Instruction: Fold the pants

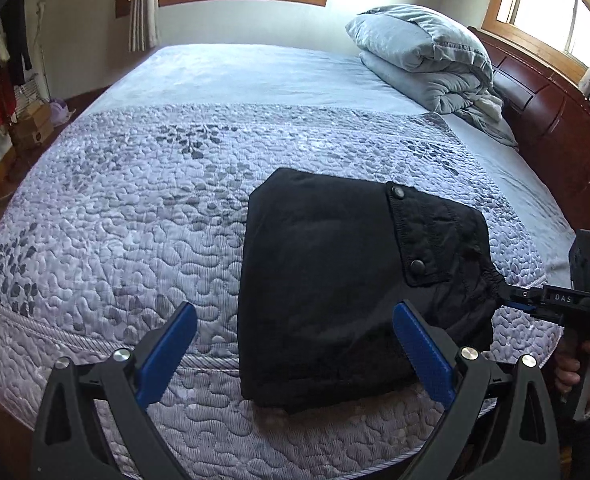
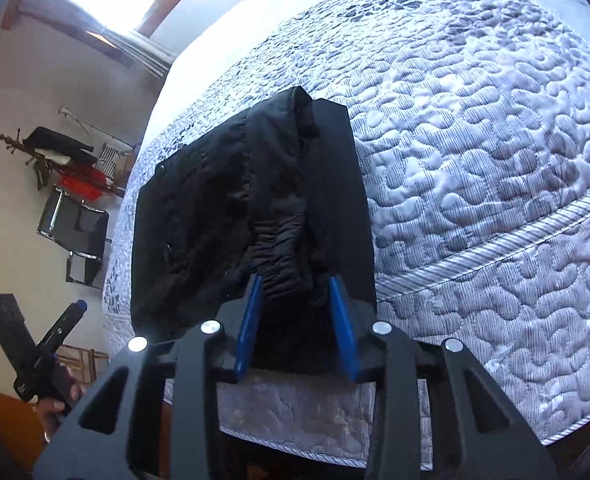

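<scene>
Right gripper (image 2: 297, 286) clamped on elastic waistband of black pants (image 1: 335, 280) folded square on quilt (image 1: 135, 220), left gripper (image 1: 295, 340) wide open, underlayers hidden.

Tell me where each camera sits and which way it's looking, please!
Left wrist view: sits on the left claw, looking down over the bed at the folded black pants; its blue fingers stand wide open; the person's other hand shows at right.
Right wrist view: sits on the right claw, looking along the pants' gathered waistband, which lies between its fingers; the hand holding the left claw shows bottom left.
Both share: the pants, the quilted bedspread and each other's claw.
</scene>
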Available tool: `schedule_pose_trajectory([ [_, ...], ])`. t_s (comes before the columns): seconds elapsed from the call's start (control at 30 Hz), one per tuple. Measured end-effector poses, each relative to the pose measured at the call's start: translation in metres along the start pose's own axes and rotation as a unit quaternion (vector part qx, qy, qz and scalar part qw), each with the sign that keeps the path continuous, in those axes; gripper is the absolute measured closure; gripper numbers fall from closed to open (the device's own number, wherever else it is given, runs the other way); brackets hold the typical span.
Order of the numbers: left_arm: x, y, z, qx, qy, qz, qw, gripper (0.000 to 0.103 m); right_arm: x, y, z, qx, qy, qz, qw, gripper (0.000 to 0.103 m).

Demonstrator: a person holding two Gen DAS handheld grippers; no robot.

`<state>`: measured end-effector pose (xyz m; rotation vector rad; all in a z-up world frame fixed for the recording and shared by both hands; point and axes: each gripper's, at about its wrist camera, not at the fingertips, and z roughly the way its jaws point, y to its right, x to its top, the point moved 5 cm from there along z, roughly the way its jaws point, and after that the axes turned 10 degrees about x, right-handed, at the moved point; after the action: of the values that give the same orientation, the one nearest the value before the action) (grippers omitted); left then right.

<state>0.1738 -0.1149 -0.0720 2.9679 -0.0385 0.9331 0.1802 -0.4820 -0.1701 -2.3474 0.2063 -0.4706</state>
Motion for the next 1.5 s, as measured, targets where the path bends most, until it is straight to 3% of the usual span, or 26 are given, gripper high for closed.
schedule_pose_trajectory([
  [0.13, -0.017, -0.024, 0.031, -0.010, -0.054, -0.048, 0.9973, 0.004, -0.002, 0.000, 0.002, -0.007, -0.003, -0.006, 1.000, 0.072],
  [0.3, -0.031, -0.042, 0.055, -0.068, -0.100, -0.097, 0.9878, 0.004, -0.002, 0.008, 0.003, 0.000, -0.003, 0.003, 1.000, 0.072],
  [0.4, -0.035, -0.042, 0.067, -0.160, -0.134, -0.125, 0.9700, 0.004, -0.005, 0.004, -0.001, 0.007, -0.002, -0.004, 1.000, 0.069],
  [0.43, -0.035, -0.043, 0.073, -0.205, -0.150, -0.144, 0.9564, 0.004, -0.004, 0.004, -0.002, 0.012, -0.002, -0.003, 1.000, 0.069],
  [0.47, -0.036, -0.046, 0.079, -0.224, -0.166, -0.159, 0.9471, 0.004, -0.005, 0.005, -0.004, 0.016, -0.001, -0.001, 1.000, 0.069],
  [0.53, -0.036, -0.055, 0.092, -0.232, -0.189, -0.188, 0.9354, 0.004, -0.004, 0.006, -0.008, 0.026, 0.001, 0.005, 1.000, 0.069],
  [0.73, -0.040, -0.054, 0.117, -0.311, -0.236, -0.196, 0.8998, 0.004, -0.003, 0.014, -0.018, 0.045, 0.011, 0.023, 0.999, 0.068],
  [1.03, -0.041, -0.043, 0.138, -0.347, -0.262, -0.187, 0.8809, 0.004, -0.008, 0.020, -0.020, 0.046, 0.012, 0.031, 0.998, 0.068],
  [1.2, -0.038, -0.035, 0.154, -0.381, -0.289, -0.178, 0.8601, 0.004, -0.007, 0.023, -0.022, 0.046, 0.016, 0.034, 0.998, 0.062],
  [1.4, -0.031, -0.022, 0.161, -0.387, -0.314, -0.158, 0.8526, 0.004, -0.006, 0.032, -0.023, 0.047, 0.016, 0.043, 0.998, 0.061],
  [1.43, -0.031, -0.018, 0.161, -0.387, -0.319, -0.155, 0.8512, 0.004, -0.006, 0.034, -0.023, 0.049, 0.017, 0.045, 0.998, 0.059],
  [1.5, -0.031, -0.014, 0.161, -0.380, -0.326, -0.154, 0.8517, 0.004, -0.005, 0.038, -0.024, 0.051, 0.018, 0.055, 0.997, 0.042],
])
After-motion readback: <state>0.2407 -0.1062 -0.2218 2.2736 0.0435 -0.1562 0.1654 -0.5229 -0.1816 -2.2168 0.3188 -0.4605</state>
